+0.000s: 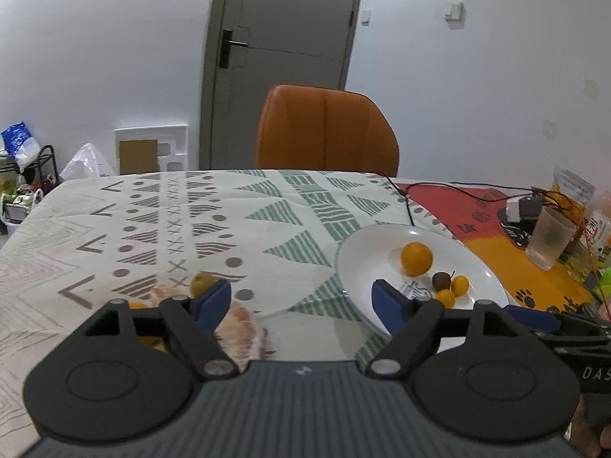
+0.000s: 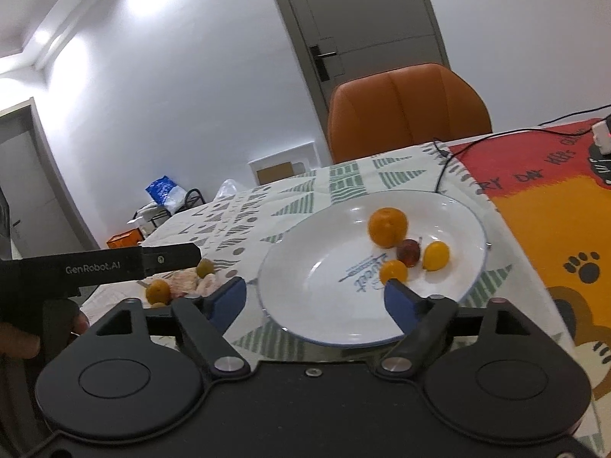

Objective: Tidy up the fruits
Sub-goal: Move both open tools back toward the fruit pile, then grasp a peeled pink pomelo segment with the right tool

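Observation:
A white plate holds an orange, a dark plum-like fruit and two small yellow-orange fruits. My left gripper is open and empty, just left of the plate. A greenish fruit and a small orange fruit lie on the tablecloth by a pinkish wrapper. My right gripper is open over the plate's near rim, with nothing between its fingers.
An orange chair stands behind the table. On the right lie a red and orange mat, a black cable, a frosted cup and packets. A person's hand holds the left gripper's handle.

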`<state>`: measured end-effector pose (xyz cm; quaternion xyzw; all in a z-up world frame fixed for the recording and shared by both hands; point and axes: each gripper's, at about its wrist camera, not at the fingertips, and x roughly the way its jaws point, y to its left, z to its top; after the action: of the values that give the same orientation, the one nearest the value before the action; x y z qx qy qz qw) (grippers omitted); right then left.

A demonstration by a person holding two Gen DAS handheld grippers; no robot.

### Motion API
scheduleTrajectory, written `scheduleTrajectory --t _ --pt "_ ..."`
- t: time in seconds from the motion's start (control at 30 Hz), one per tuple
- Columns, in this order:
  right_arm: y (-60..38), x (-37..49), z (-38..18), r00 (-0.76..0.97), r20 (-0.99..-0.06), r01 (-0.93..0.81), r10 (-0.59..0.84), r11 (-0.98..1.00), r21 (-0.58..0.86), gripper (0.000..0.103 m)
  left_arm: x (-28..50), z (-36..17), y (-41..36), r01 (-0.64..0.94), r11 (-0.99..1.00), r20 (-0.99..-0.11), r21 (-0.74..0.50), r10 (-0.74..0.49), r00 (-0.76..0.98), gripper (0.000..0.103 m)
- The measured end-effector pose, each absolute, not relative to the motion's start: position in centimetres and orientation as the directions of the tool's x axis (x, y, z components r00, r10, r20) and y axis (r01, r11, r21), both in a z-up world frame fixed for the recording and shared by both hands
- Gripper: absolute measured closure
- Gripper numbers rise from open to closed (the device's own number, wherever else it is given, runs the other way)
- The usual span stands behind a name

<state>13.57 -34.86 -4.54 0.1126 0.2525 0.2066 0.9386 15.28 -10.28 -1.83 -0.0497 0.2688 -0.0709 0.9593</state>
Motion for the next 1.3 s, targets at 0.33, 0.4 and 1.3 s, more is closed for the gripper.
scheduleTrajectory --t 0.33,0.4,1.3 --pt "-32.4 12.9 -3.8 0.768 -0.412 -0.386 0.49 0.868 0.311 0.013 13.3 -0.9 -6.9 0.036 0.991 -0.488 -0.13 -0.095 0.868 0.022" --pt "-31.8 12.8 -3.7 0.762 -0.412 -0.398 0.499 0.863 0.31 0.013 12.9 -0.8 -6.3 0.022 0.991 -0.485 -0.129 -0.083 0.871 0.022" --pt "-25.5 13.6 -3.9 0.707 -0.455 -0.474 0.541 0.84 0.263 0.022 11.1 -1.9 0.7 -0.102 0.981 -0.494 -0.163 0.008 0.869 0.022"
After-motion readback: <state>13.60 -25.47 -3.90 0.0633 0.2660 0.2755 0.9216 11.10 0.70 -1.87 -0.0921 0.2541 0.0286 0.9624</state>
